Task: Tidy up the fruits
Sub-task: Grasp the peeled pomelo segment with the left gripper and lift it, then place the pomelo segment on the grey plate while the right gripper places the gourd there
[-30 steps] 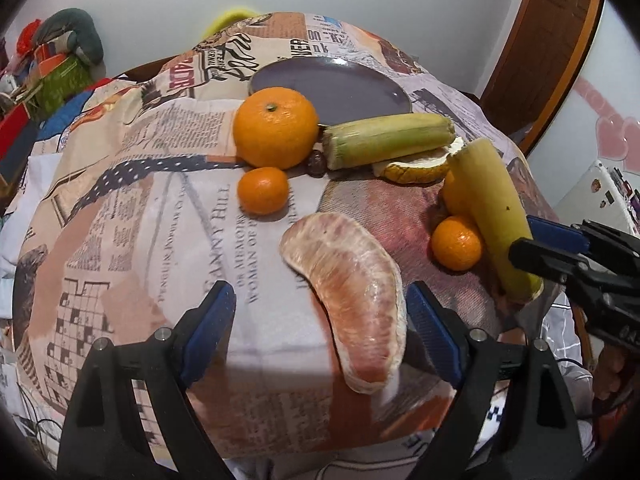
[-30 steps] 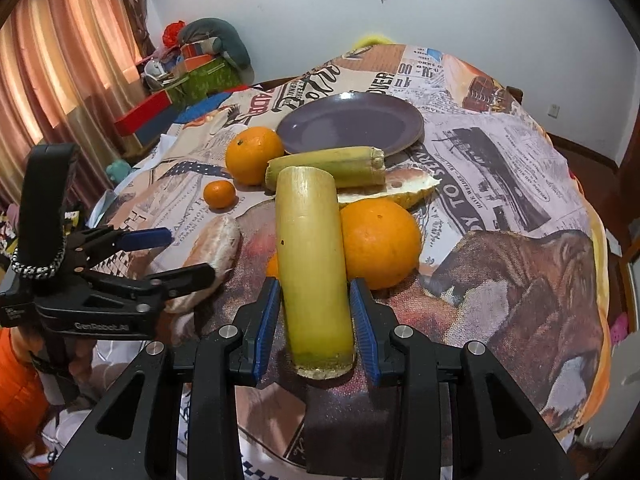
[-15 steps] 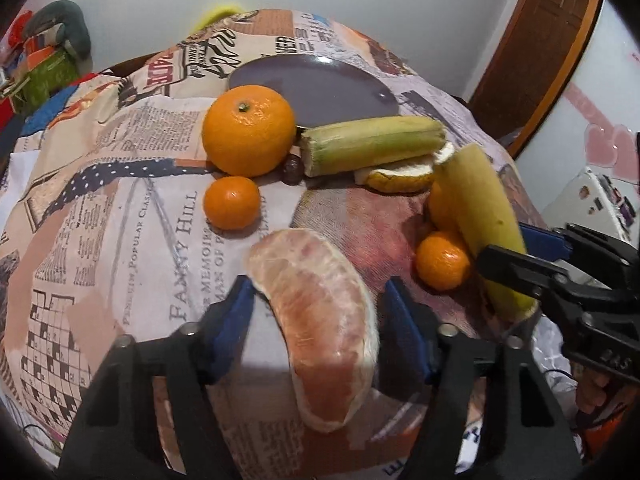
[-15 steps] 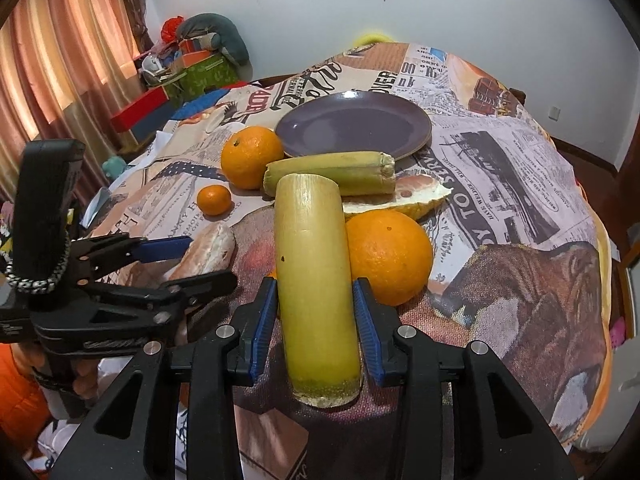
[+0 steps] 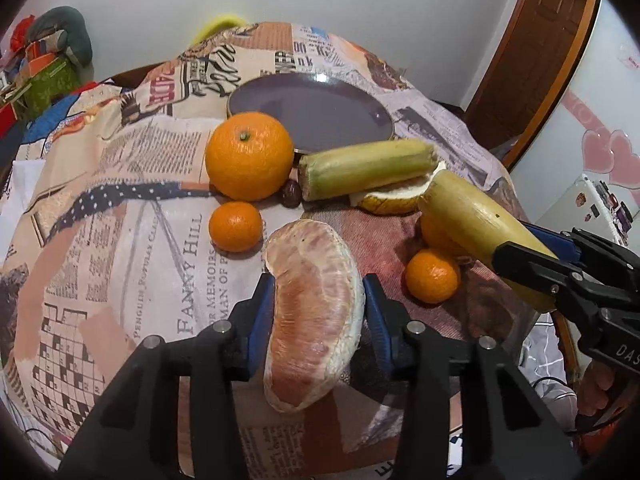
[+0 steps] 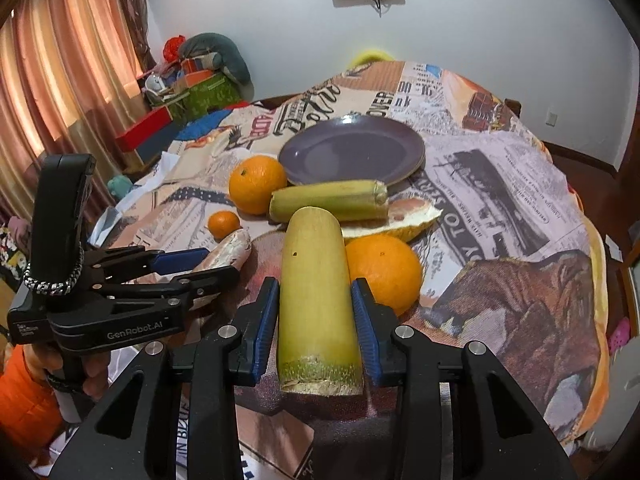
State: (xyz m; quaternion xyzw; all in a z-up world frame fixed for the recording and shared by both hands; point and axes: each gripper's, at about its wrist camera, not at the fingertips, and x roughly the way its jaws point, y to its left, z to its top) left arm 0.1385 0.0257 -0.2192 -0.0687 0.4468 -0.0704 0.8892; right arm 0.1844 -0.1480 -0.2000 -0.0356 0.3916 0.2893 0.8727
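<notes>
My left gripper is shut on a peeled pomelo segment near the table's front edge; it also shows in the right wrist view. My right gripper is shut on a yellow sugarcane piece, lifted at its near end. An empty purple plate lies at the back. A big orange, a green cane piece, a pomelo peel, two small tangerines and a second orange lie in front of the plate.
A small dark chestnut lies between the big orange and the green cane piece. The newspaper-print cloth covers the round table and drops off at all sides. Boxes and cushions stand beyond the left edge.
My left gripper moved forward and closed its jaws on the pomelo segment. My right gripper tightened on the yellow cane piece and raised it slightly.
</notes>
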